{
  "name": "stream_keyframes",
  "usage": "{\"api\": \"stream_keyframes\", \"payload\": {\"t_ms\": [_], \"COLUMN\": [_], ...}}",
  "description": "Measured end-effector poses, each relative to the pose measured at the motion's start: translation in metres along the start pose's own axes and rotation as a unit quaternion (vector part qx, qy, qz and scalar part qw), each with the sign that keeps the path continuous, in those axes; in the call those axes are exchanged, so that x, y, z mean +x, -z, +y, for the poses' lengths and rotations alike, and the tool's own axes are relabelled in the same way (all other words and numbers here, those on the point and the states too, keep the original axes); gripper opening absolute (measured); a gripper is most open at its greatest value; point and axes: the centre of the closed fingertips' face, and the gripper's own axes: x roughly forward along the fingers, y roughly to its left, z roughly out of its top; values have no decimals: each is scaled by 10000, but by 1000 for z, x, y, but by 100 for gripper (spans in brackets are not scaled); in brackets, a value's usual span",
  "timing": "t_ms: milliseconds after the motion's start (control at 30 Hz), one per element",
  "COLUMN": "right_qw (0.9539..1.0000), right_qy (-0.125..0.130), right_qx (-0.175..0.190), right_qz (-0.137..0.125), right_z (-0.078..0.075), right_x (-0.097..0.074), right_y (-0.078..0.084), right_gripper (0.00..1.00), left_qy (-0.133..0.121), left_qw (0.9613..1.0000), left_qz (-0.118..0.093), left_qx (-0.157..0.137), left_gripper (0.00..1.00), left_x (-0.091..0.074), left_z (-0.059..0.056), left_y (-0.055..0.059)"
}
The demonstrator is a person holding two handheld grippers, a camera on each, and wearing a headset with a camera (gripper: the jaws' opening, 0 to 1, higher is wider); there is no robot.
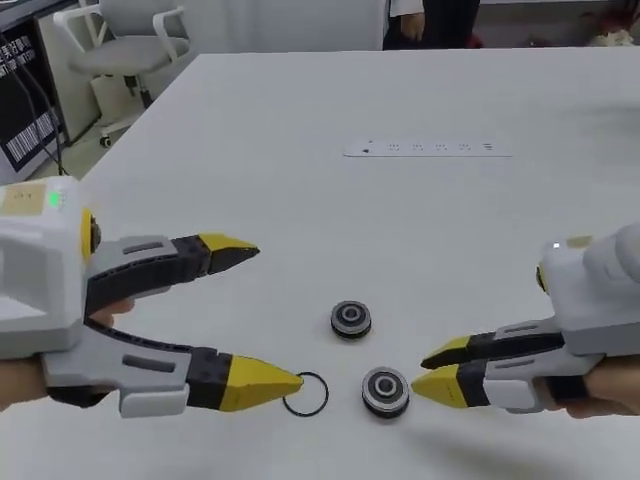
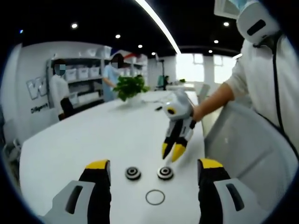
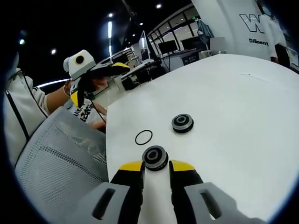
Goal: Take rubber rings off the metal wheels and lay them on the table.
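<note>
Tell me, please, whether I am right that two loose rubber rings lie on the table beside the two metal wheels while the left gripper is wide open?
Not quite: the head view shows one loose rubber ring on the table, not two. It lies beside the near wheel and far wheel, and the left gripper is wide open.

White on the table (image 1: 400, 100), black on the ring (image 1: 305, 393), black with silver on the wheels (image 1: 351, 319) (image 1: 385, 391), pale grey bodies, black jaws and yellow tips on left gripper (image 1: 277, 315) and right gripper (image 1: 420, 372) alike.
</note>
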Motion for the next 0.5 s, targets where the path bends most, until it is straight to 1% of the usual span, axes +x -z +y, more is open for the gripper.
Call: {"api": "stream_keyframes", "payload": {"t_ms": [167,233,267,400,500], "right_qw": [10000,10000,10000,9998,9997], "right_qy": [-2,-3,-4,-15,-20], "right_qx": [-48,-73,-79,-148,-206], "right_qz": [14,38,45,89,112], "right_z": [-1,-2,-2,-2,-2], "right_x": [2,3,3,6,8], "right_y": [2,3,3,5,7], "right_gripper": [18,18,18,18,18], "left_qy": [158,175,224,364,495], "left_qw": [9998,9995,9992,9988,9978], "left_qz": [-2,33,58,28,69], "left_qx": [113,261,313,337,438], "left_gripper": [76,74,73,73,71], "left_x": [12,18,22,34,44], "left_z": [-5,-5,-6,-10,-13], "left_y": [-8,-9,-9,-13,-13]}}
